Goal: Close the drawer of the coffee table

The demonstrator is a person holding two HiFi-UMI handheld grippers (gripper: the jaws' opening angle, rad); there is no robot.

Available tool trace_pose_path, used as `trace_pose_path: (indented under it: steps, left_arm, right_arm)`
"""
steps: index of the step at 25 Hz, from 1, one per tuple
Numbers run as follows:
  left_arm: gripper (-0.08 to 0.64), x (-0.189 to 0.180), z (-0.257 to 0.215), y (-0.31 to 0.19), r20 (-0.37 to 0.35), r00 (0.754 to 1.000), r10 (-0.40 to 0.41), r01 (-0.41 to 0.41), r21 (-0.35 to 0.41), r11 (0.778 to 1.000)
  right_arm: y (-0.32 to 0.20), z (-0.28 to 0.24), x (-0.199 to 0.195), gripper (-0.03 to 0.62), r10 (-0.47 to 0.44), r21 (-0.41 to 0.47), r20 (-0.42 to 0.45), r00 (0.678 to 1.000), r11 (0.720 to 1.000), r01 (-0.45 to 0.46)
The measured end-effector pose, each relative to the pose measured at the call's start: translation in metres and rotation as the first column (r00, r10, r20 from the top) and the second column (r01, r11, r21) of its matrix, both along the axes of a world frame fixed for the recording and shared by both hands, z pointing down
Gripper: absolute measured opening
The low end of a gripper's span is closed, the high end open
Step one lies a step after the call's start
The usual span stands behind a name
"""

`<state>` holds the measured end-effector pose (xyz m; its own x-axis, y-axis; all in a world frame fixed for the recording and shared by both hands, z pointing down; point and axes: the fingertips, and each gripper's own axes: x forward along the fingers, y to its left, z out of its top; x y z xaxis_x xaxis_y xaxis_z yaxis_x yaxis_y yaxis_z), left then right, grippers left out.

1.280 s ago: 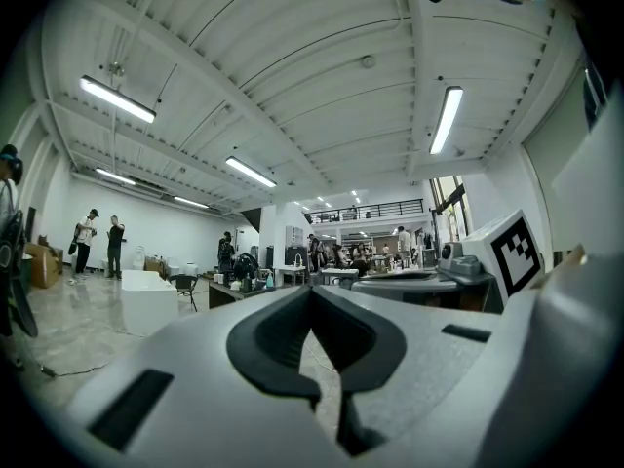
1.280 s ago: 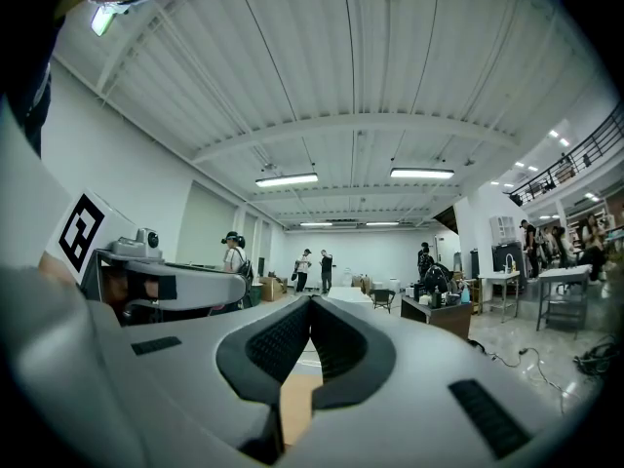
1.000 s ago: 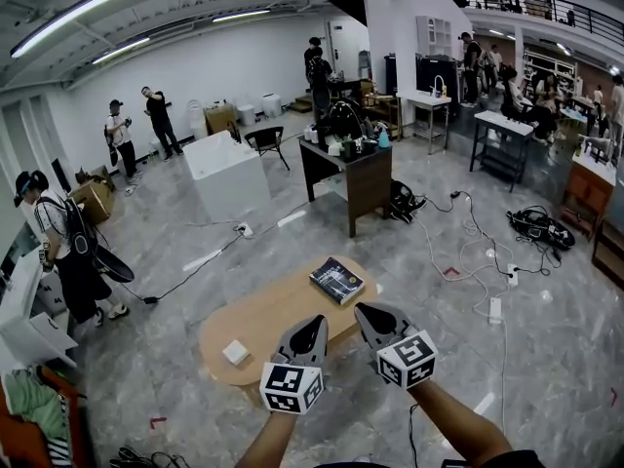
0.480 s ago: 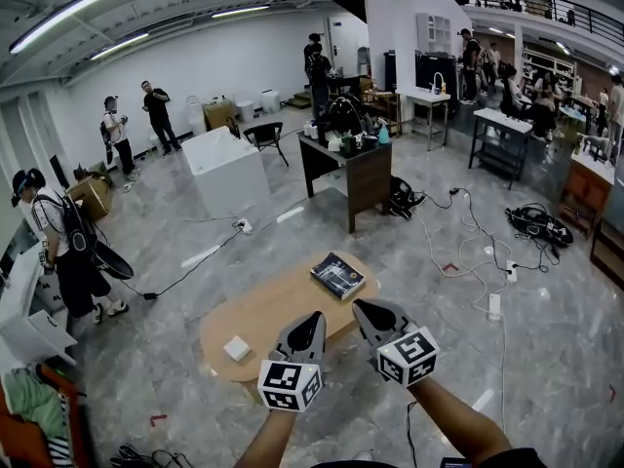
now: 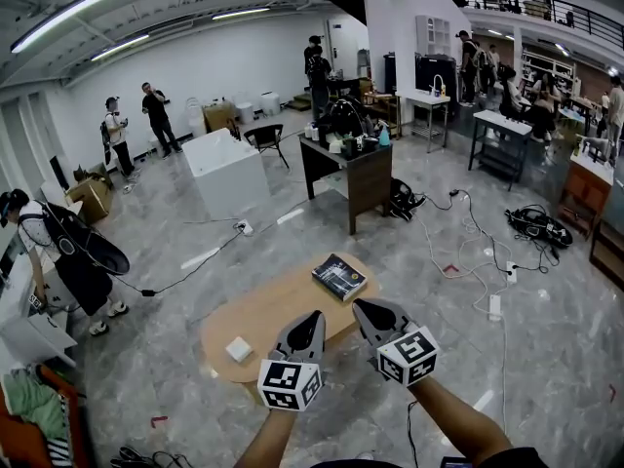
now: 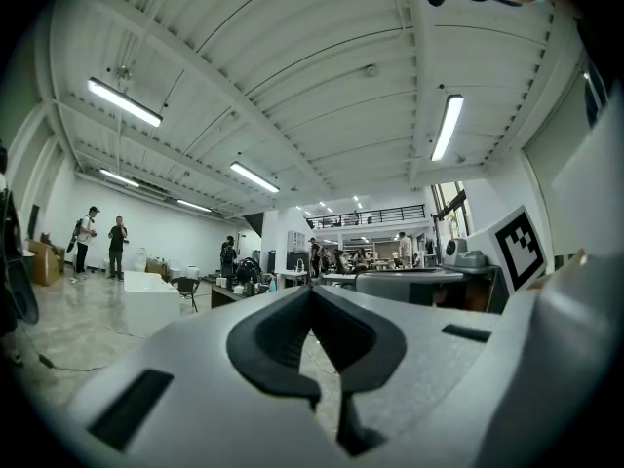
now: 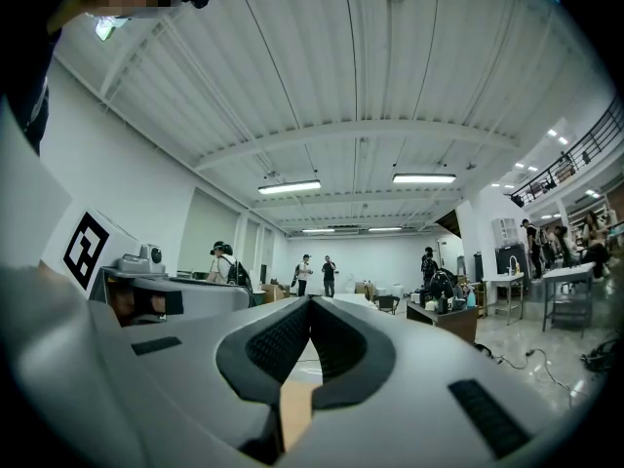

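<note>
L gripper (image 5: 312, 322) had jaws closed on nothing. Coffee table (image 5: 263, 312) lay just ahead at 11 o'clock, long axis 8-to-2; drawer not visible. R gripper (image 5: 365, 310) likewise closed, empty. L prob. nearer table's middle.

Tan wooden coffee table (image 5: 278, 312), dark book (image 5: 337, 278), small white box (image 5: 238, 350), grey marbled floor (image 5: 166, 344)

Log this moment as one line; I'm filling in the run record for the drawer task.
left hand-held gripper: shut, empty | right hand-held gripper: shut, empty | coffee table: book on top | drawer: not visible
</note>
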<state>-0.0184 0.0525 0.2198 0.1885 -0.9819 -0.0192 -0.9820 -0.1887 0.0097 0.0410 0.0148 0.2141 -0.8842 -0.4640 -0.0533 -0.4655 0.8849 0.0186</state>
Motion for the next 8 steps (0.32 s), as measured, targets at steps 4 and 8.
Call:
trace_pose_path:
  steps: [4,8]
  left_arm:
    - [0.002,-0.0035,-0.0007,0.0001,-0.002,1.0,-0.002,0.002,0.0,1.0]
    - [0.002,-0.0045,-0.0026,0.0016,-0.006,1.0,-0.003,0.003,-0.004,1.0]
  right_arm:
    - [0.0003,-0.0003,-0.003,0.011,-0.001,-0.001,-0.002,1.0,1.0,0.001]
    - [0.0012,-0.0026,-0.0038,0.011,-0.001,-0.005,-0.004,1.0,1.0,0.001]
